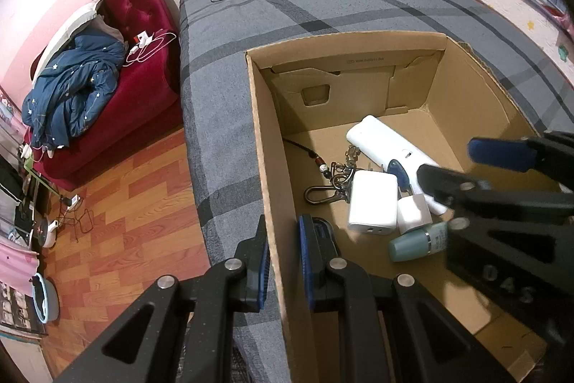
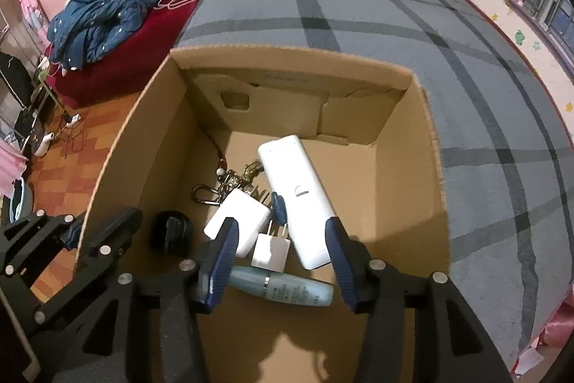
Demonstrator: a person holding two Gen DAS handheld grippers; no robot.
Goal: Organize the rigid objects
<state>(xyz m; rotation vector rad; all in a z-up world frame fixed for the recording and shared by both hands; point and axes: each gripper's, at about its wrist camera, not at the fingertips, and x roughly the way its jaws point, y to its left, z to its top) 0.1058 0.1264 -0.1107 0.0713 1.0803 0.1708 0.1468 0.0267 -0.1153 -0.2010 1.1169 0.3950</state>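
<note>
Left tool (image 1: 283,261) pinches the cardboard box (image 1: 265,146) wall
Right tool (image 2: 278,261) gapes wide over the teal bottle (image 2: 283,286), lying crosswise, cap leftward

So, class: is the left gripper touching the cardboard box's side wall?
Touching. In the left wrist view, the left gripper straddles the cardboard box wall, with one blue pad pressed against its outer face.

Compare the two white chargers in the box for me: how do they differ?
The large white charger is broader and flatter, lying with its port end toward the camera in the left wrist view; the small white charger is a compact cube. The small one's two prongs show plainly, pointing away toward the far wall; the large one's are not clearly visible. Both are white, rigid, and lie side by side on the cardboard box floor.
</note>
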